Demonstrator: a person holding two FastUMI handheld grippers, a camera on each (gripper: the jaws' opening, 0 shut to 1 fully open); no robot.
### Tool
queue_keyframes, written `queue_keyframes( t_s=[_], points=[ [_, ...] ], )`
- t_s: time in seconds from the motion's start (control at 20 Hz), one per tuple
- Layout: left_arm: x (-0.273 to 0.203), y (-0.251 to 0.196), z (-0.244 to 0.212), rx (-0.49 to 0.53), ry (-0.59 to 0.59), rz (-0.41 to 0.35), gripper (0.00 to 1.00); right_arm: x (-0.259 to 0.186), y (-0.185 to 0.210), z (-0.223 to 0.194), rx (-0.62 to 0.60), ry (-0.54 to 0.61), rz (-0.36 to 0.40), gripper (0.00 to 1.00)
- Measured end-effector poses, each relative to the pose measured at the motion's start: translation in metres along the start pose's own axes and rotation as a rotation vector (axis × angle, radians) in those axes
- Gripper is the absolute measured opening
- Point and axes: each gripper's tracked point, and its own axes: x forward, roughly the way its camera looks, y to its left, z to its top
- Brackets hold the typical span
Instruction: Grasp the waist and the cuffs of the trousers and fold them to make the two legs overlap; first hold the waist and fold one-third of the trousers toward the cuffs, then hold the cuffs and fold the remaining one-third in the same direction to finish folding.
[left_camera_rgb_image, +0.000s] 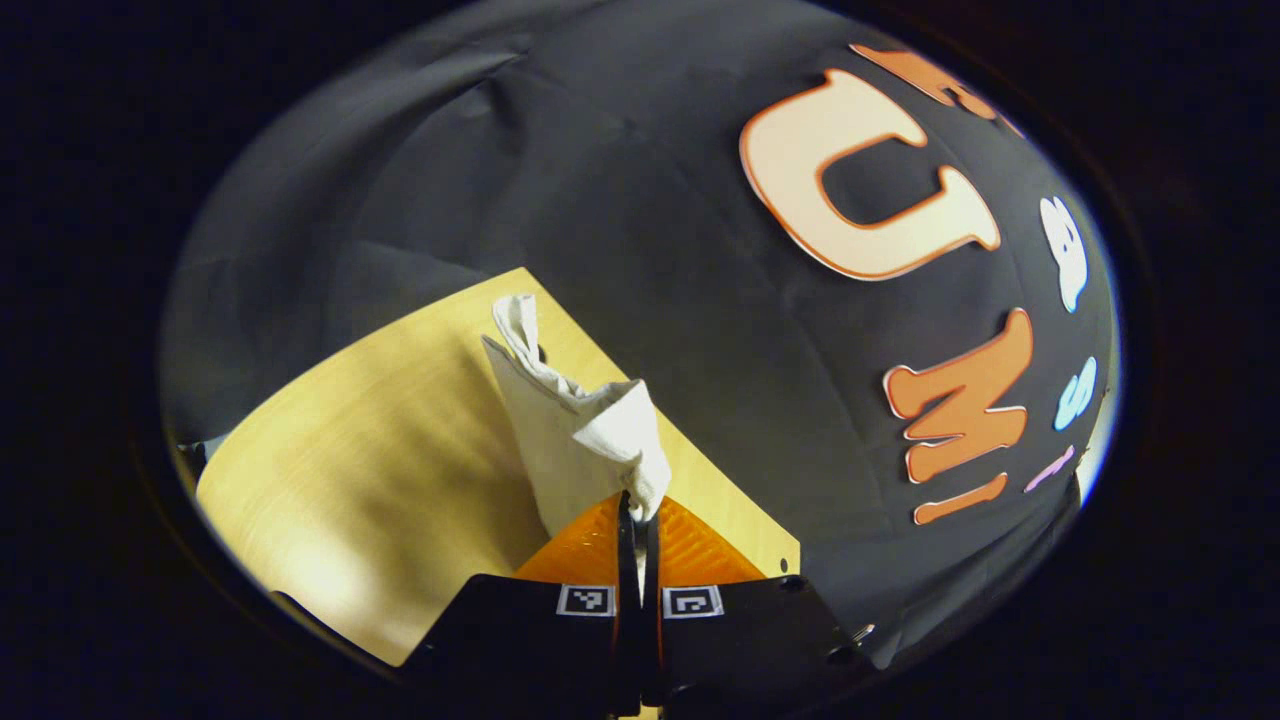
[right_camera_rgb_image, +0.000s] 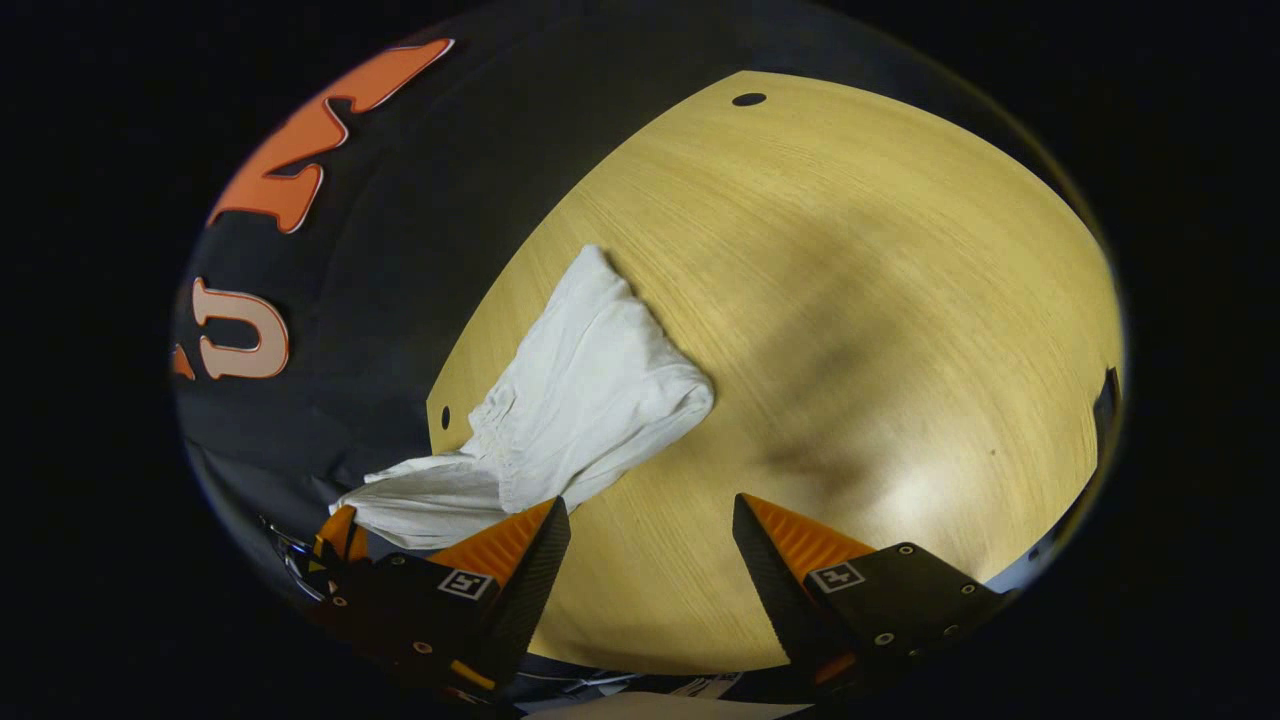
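A pale wooden table (right_camera_rgb_image: 850, 300) stands against a black cloth wall. In the left gripper view, the left gripper (left_camera_rgb_image: 637, 505) has its fingers pinched closed on a corner of the white trousers (left_camera_rgb_image: 575, 440), which trail away toward 11 o'clock, lifted. In the right gripper view the trousers (right_camera_rgb_image: 590, 400) lie bunched on the table at 10 o'clock, one end drawn off toward 8 o'clock. The right gripper (right_camera_rgb_image: 650, 530) hangs with fingers spread wide, holding nothing. Risk, as I judge it: one-handed lifting lets the cloth sag and twist, so the legs may not overlap
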Motion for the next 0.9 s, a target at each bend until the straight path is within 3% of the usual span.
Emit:
queue_keyframes(
  t_s=[0.55, 0.9],
  points=[
    [0.079, -0.144, -0.11, 0.111, 0.121, -0.07, 0.04, -0.021, -0.088, 0.063, 0.1, -0.005, 0.004, 0.99],
    [0.132, -0.187, -0.214, 0.172, 0.296, -0.079, 0.04, -0.03, -0.126, 0.082, 0.157, 0.006, 0.0, 0.98]
  ],
)
